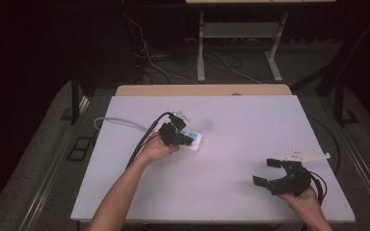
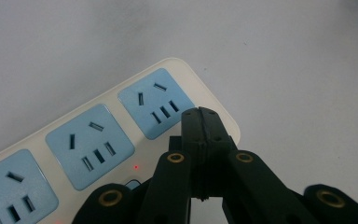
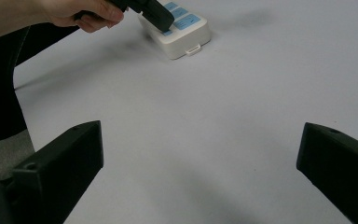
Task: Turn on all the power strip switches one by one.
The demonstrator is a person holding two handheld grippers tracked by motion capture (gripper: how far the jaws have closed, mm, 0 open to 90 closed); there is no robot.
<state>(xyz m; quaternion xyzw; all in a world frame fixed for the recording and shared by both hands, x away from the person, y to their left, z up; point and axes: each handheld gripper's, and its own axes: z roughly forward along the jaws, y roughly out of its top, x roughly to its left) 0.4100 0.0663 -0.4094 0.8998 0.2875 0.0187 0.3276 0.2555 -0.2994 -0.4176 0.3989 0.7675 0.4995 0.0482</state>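
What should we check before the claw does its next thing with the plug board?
1. Left claw shut, jaws pressed together with nothing between: ok.
2. Left claw tip over the power strip, near its end socket: ok.
3. Tip actually touching the strip: cannot tell.
4. Small red light on the strip glowing: ok.
5. Right claw open and resting apart from the strip: ok.
6. Power strip lying flat on the table: ok.

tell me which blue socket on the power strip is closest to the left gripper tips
The end socket of the power strip: the shut left gripper sits right beside it, the other two farther along.
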